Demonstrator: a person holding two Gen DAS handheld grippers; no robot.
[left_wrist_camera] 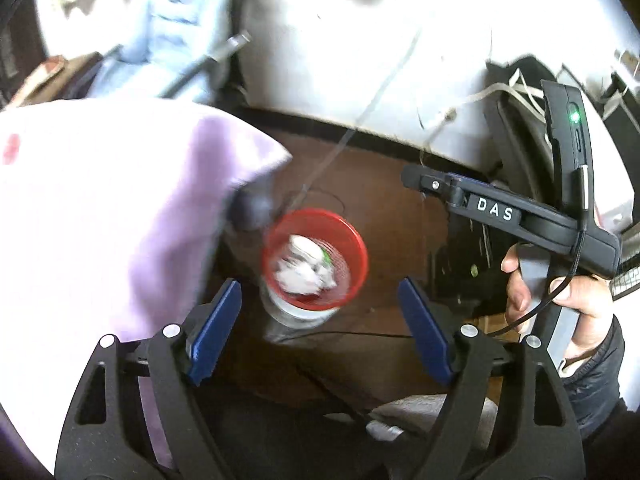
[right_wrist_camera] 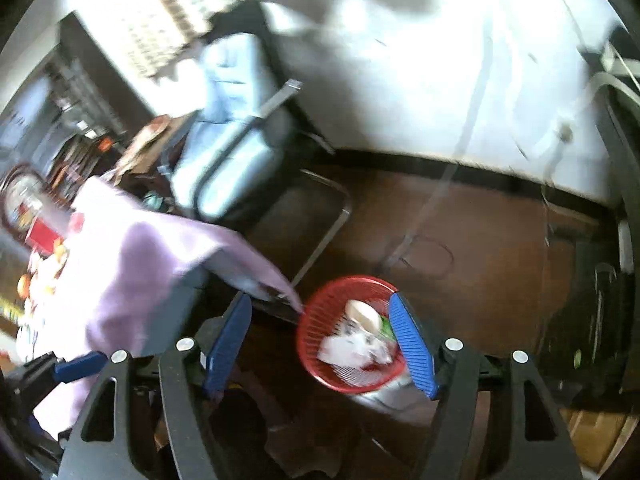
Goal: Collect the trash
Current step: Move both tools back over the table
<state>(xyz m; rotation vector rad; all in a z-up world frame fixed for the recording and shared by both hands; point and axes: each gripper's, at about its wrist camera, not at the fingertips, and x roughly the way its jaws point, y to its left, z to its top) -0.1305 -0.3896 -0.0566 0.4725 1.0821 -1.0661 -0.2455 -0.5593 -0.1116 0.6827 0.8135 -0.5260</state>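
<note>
Left gripper (left_wrist_camera: 320,316) is seen with its blue pads spread wide apart, nothing held between them. Right gripper (right_wrist_camera: 326,344) is likewise spread, jaws released and empty; in the left wrist view its black body marked "DAS" is gripped by a bare hand (left_wrist_camera: 560,300) at the right edge. Just beyond the fingertips of both, a red mesh basket (left_wrist_camera: 352,240) is noted on the dark brown floor (left_wrist_camera: 380,184), apparently seated on a pale, clear container, though blur prevents certainty. Crumpled white trash (left_wrist_camera: 300,268) is lying inside the basket, with a small green scrap beside it. In the right wrist view one blue pad (right_wrist_camera: 412,348) overlaps the basket's right rim (right_wrist_camera: 316,304); contact cannot be told. A lilac cloth (left_wrist_camera: 120,208) is draped at the left, its corner hanging near the basket. Farther off, a pale blue chair (right_wrist_camera: 236,128) is seen against a bright white wall (right_wrist_camera: 420,60), with a thin cable trailing down to the floor.
</note>
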